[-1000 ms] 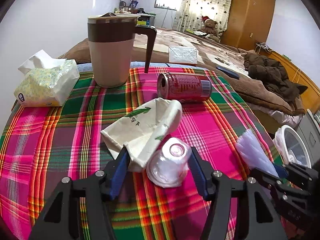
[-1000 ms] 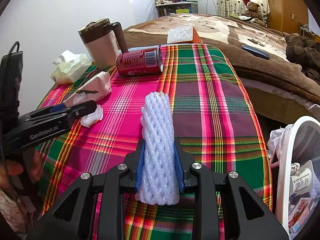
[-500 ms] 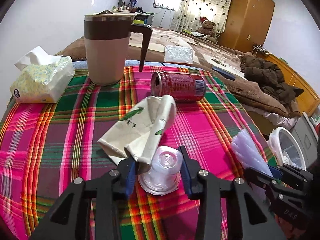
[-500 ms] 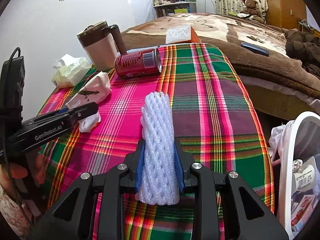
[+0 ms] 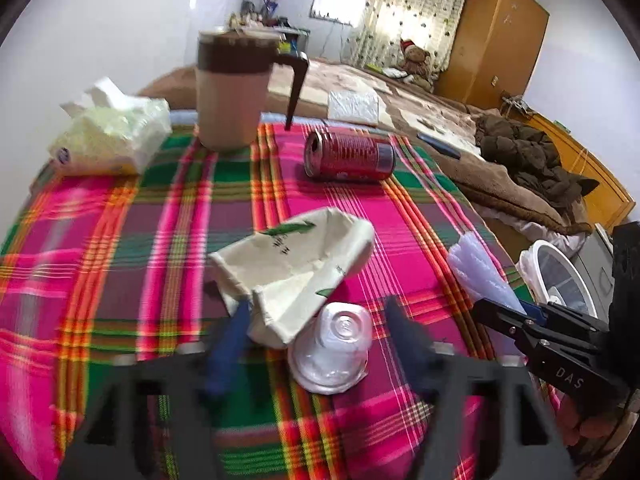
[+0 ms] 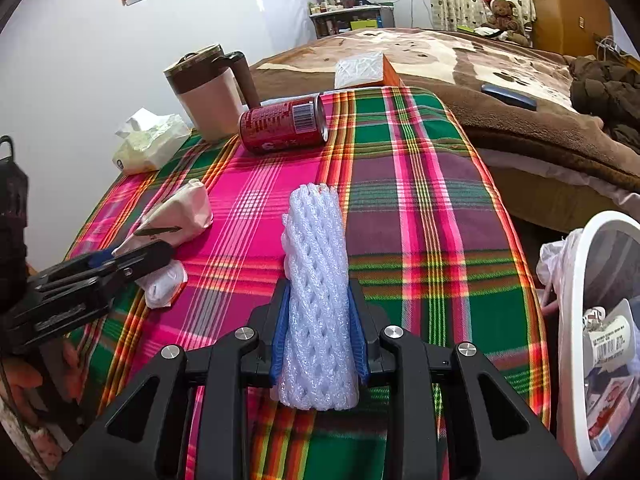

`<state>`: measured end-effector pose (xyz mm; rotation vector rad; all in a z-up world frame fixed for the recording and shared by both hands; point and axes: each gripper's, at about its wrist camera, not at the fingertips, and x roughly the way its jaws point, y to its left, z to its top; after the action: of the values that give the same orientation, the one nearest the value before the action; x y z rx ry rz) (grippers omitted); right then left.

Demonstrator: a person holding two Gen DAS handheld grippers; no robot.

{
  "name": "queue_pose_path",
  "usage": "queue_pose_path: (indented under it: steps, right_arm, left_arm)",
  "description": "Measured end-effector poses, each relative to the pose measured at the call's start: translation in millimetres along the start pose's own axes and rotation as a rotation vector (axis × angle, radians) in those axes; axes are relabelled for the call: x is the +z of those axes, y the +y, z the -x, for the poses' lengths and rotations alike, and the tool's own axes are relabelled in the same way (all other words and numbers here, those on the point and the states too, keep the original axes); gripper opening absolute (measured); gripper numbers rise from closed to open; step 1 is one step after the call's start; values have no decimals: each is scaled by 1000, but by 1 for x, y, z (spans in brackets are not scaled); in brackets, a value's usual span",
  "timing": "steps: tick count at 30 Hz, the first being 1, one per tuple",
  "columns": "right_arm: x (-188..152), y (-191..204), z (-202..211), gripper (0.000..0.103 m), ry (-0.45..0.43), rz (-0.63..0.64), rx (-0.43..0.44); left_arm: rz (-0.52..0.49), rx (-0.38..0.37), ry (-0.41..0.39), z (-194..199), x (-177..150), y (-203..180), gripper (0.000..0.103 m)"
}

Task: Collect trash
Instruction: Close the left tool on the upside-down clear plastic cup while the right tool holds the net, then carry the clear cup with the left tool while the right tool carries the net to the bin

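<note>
A clear plastic cup (image 5: 332, 348) lies upside down on the plaid tablecloth (image 5: 120, 240), leaning against a crushed paper cup (image 5: 296, 256). My left gripper (image 5: 316, 304) straddles the plastic cup; its jaws are opening, blurred, with gaps on both sides of the cup. The left pad sits beside the paper cup's edge. A red can (image 5: 350, 156) lies on its side farther back. My right gripper (image 6: 318, 286) is shut on a white foam net sleeve (image 6: 316, 220), held over the table. In the right wrist view the left gripper (image 6: 132, 256) sits at the left by the plastic cup (image 6: 164, 288).
A brown-and-beige lidded mug (image 5: 232, 92) and a tissue pack (image 5: 112, 132) stand at the table's back left. A white trash bin (image 6: 576, 280) with rubbish inside stands right of the table. A bed (image 6: 500, 80) with a brown blanket lies behind.
The left jaws narrowed around the plastic cup half a second ago and have since sprung wide apart; the cup stays on the cloth. The right gripper and foam net have not moved.
</note>
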<state>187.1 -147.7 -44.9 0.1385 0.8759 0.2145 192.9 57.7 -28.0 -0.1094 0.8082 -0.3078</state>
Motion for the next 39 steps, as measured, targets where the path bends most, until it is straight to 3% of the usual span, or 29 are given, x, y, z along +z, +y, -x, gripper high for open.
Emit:
queue_pose_path:
  steps: [2, 5, 7, 14, 17, 23, 29, 39]
  right_arm:
    - [-1, -2, 2, 28, -2, -9, -2]
    - [-1, -4, 3, 28, -4, -13, 0]
    - [-1, -4, 4, 28, -8, -15, -2]
    - [-4, -12, 9, 28, -10, -32, -12]
    - [-4, -11, 9, 28, -11, -31, -10]
    - [-4, -11, 10, 28, -13, -28, -5]
    - [-5, -14, 13, 28, -14, -31, -2]
    - [-7, -19, 31, 28, -52, -36, -10]
  left_arm:
    - [-2, -11, -26, 10, -4, -1, 77]
    - [-33, 41, -48, 17, -11, -7, 77]
    - [-38, 20, -27, 11, -14, -8, 77]
    - [0, 10, 9, -6, -12, -9, 63]
    - [18, 5, 35, -14, -10, -8, 50]
    - [10, -4, 33, -11, -13, -12, 35]
    - [27, -5, 21, -4, -17, -10, 33]
    - [-34, -9, -4, 13, -17, -32, 33]
